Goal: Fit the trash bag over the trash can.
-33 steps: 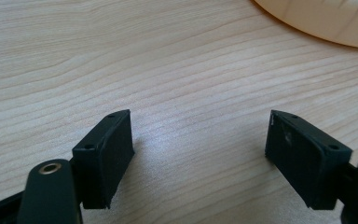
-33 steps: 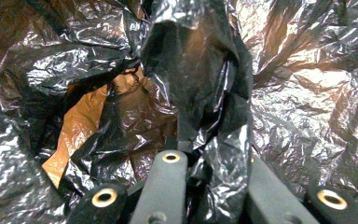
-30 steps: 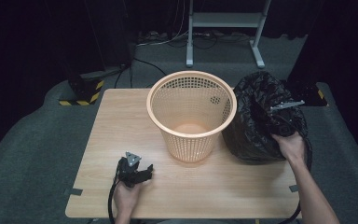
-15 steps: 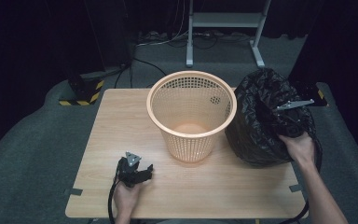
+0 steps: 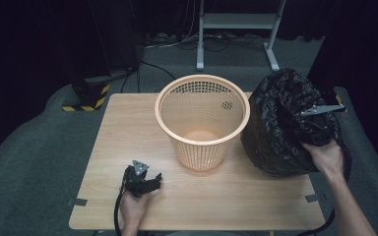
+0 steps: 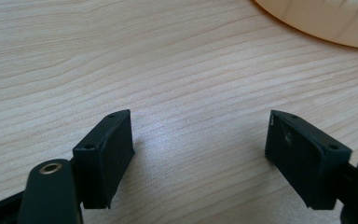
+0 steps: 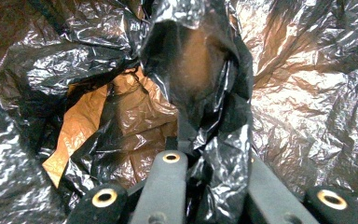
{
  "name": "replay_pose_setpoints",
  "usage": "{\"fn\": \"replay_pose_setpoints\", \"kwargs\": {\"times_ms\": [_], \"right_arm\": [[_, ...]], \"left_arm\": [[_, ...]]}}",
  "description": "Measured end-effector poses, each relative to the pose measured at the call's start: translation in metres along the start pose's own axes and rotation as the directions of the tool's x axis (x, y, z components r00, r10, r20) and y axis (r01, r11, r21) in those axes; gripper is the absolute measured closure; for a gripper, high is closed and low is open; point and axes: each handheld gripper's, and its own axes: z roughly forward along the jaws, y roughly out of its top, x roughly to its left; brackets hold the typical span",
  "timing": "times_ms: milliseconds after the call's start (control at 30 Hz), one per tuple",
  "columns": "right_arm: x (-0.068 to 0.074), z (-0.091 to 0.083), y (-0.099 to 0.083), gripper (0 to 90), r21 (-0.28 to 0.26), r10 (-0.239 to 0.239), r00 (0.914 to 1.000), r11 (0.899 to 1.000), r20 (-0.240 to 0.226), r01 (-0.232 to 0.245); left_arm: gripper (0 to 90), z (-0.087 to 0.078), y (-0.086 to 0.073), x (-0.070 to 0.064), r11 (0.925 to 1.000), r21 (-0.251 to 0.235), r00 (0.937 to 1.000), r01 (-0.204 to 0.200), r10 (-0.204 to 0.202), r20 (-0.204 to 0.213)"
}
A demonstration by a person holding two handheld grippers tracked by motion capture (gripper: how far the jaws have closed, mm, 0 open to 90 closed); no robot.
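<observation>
The right gripper [image 5: 320, 129], clamped on a fold of the black bag [image 5: 280, 123], had drawn it slightly rightward, away from the orange basket [image 5: 203, 120]; the left gripper [image 5: 145, 181] rested spread on the table [image 5: 256, 191], bagging not yet begun.

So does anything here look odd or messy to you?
Only the black bag: it sits crumpled on the table's right edge beside the orange basket, not lining it. The right gripper pinches a fold of it. Nothing looks spilled or broken.
</observation>
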Motion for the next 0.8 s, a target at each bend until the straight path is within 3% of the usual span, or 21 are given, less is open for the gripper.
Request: {"fn": "replay_pose_setpoints", "kwargs": {"times_ms": [400,800], "right_arm": [[0.004,-0.026,0.005,88.4,-0.021,-0.02,0.9998,1.0,-0.004,0.02],[0.009,-0.05,0.012,88.5,-0.025,-0.035,0.9987,0.999,-0.037,0.034]], "left_arm": [[23.5,0.0,0.0,0.0,1.0,0.0,1.0,0.001,-0.001,0.0],[23.6,0.0,0.0,0.0,1.0,-0.001,1.0,0.002,-0.002,0.0]]}}
